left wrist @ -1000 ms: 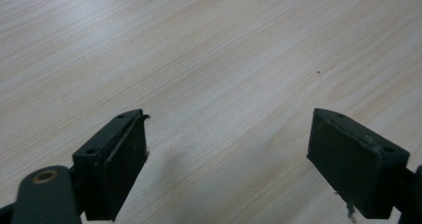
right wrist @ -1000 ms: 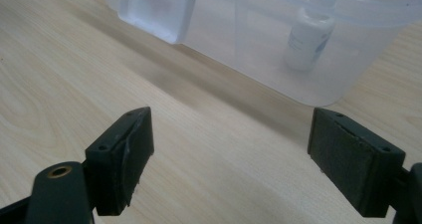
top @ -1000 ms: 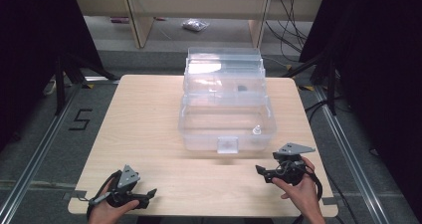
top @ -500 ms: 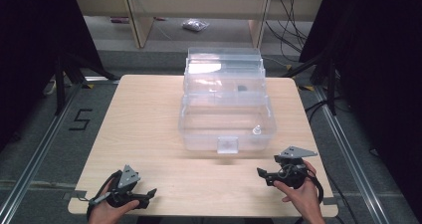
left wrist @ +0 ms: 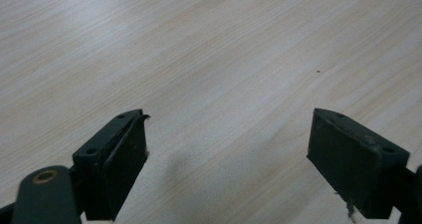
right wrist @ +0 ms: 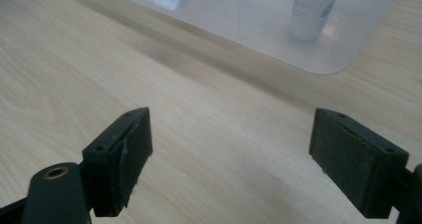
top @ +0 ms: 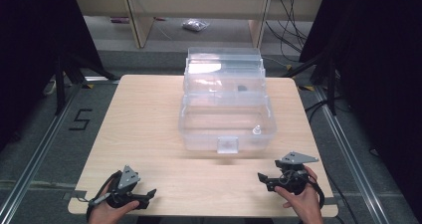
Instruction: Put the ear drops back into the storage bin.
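Since a second ago the right gripper (top: 263, 177) has slid a little toward the person along the near table edge; the left gripper (top: 149, 195) and the box (top: 226, 118) have not moved.

Both grippers sit low over the table (top: 149, 124) near its front edge, well apart, one at each front corner, each held in a hand. In the left gripper view its jaws stand wide apart with nothing between them, only bare wood grain ahead. In the right gripper view the jaws are likewise spread and empty.

The box, clear plastic with its lid tipped up behind, stands ahead of both grippers at the middle of the table, nearer the right one. Ahead of the right gripper's jaws, inside the box's near corner, stands a small white bottle (right wrist: 312, 12), upright. The box's front latch (top: 227, 145) faces the gap between the two grippers.
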{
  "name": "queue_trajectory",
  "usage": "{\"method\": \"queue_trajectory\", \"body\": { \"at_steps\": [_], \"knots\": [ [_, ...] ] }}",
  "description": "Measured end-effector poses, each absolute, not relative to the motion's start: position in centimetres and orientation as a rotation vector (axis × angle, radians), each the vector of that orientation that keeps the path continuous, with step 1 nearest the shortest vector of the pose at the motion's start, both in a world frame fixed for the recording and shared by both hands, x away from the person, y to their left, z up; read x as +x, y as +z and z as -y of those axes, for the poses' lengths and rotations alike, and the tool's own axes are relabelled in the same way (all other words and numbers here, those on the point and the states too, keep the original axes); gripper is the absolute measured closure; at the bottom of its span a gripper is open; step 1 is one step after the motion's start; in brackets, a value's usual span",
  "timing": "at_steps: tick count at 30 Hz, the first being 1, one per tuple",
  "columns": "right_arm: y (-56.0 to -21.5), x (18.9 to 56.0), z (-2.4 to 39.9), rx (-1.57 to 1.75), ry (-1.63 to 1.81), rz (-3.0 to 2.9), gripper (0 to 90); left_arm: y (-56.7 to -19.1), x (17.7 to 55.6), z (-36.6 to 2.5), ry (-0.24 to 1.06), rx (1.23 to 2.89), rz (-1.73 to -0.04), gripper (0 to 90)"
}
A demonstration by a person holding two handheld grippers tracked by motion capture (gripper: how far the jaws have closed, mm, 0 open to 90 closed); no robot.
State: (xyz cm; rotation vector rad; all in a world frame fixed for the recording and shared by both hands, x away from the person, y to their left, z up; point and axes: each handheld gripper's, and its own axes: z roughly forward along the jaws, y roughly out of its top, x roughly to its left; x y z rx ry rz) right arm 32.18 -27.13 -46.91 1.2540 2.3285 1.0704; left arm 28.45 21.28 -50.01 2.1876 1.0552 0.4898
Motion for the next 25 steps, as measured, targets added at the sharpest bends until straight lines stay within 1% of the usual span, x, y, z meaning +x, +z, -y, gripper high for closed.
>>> {"method": "queue_trajectory", "body": {
  "at_steps": [2,5,15,16,25],
  "knots": [
    [-47.1,31.9,27.0,1.302,1.089,-2.319,18.0,-50.0,28.4,-21.3,0.492,2.188,-1.054,15.1],
    [-47.4,32.0,27.2,1.225,1.077,-2.324,17.9,-49.9,28.4,-21.3,0.492,2.203,-1.046,15.1],
    [-47.8,30.6,26.9,1.318,1.071,-2.349,17.3,-50.0,28.4,-21.3,0.491,2.198,-1.047,15.1],
    [-47.9,30.7,27.1,1.257,1.056,-2.363,17.1,-50.0,28.4,-21.3,0.491,2.197,-1.048,15.0],
    [-48.1,30.5,27.2,1.242,1.065,-2.364,17.0,-50.2,28.4,-21.1,0.49,2.194,-1.06,15.1]
  ]
}}
